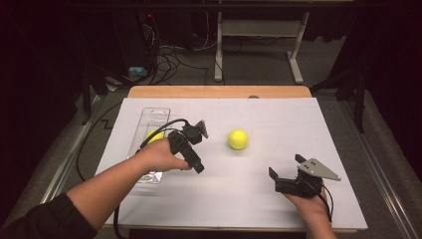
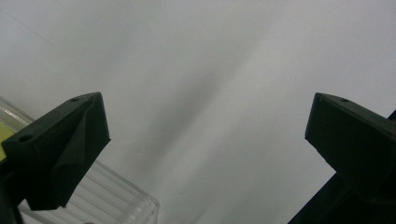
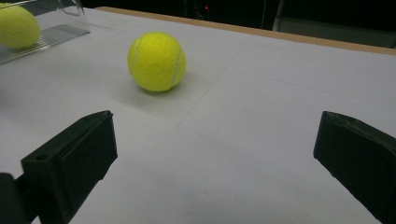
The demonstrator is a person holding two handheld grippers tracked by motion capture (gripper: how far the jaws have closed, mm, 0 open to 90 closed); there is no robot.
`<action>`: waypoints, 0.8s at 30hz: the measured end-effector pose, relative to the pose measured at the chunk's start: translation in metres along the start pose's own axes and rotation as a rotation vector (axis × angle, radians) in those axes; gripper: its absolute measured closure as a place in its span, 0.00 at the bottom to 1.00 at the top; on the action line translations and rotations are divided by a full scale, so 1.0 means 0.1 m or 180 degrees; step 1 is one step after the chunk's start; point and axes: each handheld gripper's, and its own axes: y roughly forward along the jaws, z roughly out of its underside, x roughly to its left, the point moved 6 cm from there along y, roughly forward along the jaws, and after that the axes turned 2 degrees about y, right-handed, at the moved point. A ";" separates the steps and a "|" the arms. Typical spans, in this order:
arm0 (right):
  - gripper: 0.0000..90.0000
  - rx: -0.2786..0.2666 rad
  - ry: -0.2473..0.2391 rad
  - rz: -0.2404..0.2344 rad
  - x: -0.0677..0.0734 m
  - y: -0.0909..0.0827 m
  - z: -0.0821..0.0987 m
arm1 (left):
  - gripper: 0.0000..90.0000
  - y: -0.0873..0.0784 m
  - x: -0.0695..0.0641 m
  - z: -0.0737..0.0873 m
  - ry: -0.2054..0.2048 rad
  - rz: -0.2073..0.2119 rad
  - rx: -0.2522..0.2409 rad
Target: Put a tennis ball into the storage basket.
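A yellow tennis ball (image 1: 238,139) (image 3: 157,60) lies loose on the white sheet near the table's middle. A second yellow ball (image 1: 155,137) (image 3: 16,25) rests inside a clear plastic tray (image 1: 152,117) (image 2: 116,196) (image 3: 56,32) at the left, partly hidden by my left hand. My left gripper (image 1: 191,162) (image 2: 205,135) hangs just right of the tray, jaws wide open over bare sheet, holding nothing. My right gripper (image 1: 286,167) (image 3: 215,158) sits low near the front right, open and empty. It faces the loose ball, which lies well beyond its jaws.
The white sheet (image 1: 278,119) covers most of a wooden table whose far edge (image 1: 219,91) shows. Beyond the table are a white desk frame (image 1: 259,45), cables on the floor and dark surroundings. A black cable (image 1: 82,149) trails off the left side.
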 end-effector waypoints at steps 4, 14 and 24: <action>0.00 0.0022 -0.0010 -0.0026 0.02 0.03 -0.02 | 0.01 0.00 0.00 0.00 0.0006 -0.0001 0.0004; 0.00 0.0046 0.0011 -0.0094 0.06 0.15 -0.06 | 0.01 -0.01 0.03 0.04 -0.0010 -0.0006 0.0013; 0.00 0.0059 -0.0003 -0.0135 0.11 0.26 -0.11 | 0.01 -0.01 0.03 0.07 -0.0013 -0.0011 0.0000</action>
